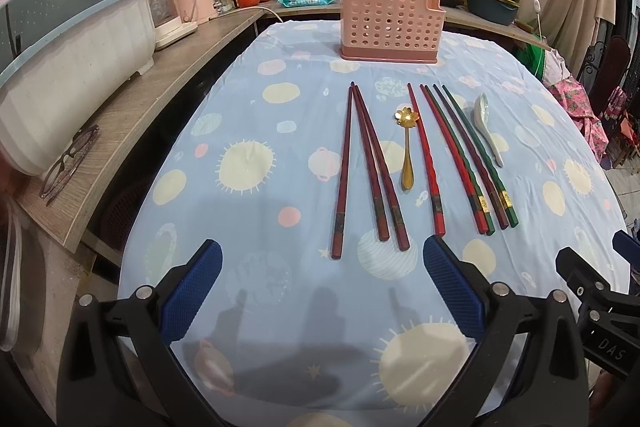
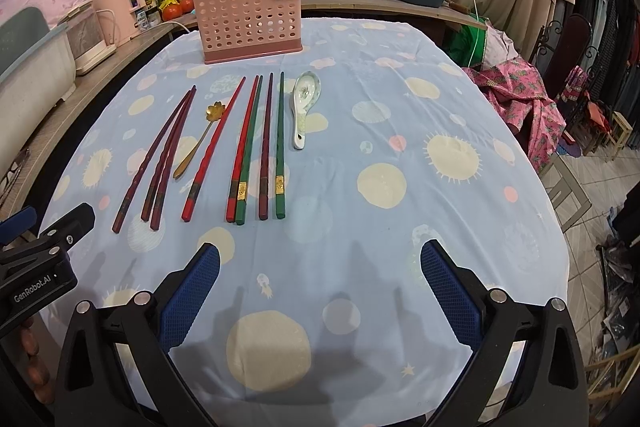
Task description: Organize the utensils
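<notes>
Both grippers hover low over the near edge of the table (image 1: 280, 307), and neither holds anything. The left gripper (image 1: 322, 263) has its blue pads spread wide; the right gripper (image 2: 320, 263) is just as wide, nothing between its fingers.

Everything to be sorted lies ahead of them on the planet-print cloth. Three dark red chopsticks (image 1: 370, 167) fan out on the left, thick ends toward the grippers, tips pointing away at the pink holder (image 1: 390, 23). Beside them is the gold spoon (image 1: 407, 151), flower bowl at the far end. Then a single bright red chopstick (image 1: 428, 163), then the red, green and dark mixed set (image 1: 468, 163), and last the white ceramic spoon (image 2: 304, 107) on the far right.

Here's what matters: every long axis runs roughly straight away from the grippers, toward the holder. The dark red trio's butt ends sit just ahead of the left gripper, near its open gap, so I'd say the left is better placed for those. From the right wrist view the mixed set and ceramic spoon lie ahead and to the left of the right gripper, which makes them its natural share.

The holder's inside is hard to read; the perforated front wall hides any dividers or contents. The table's near edge is cut off behind the gripper bodies.
</notes>
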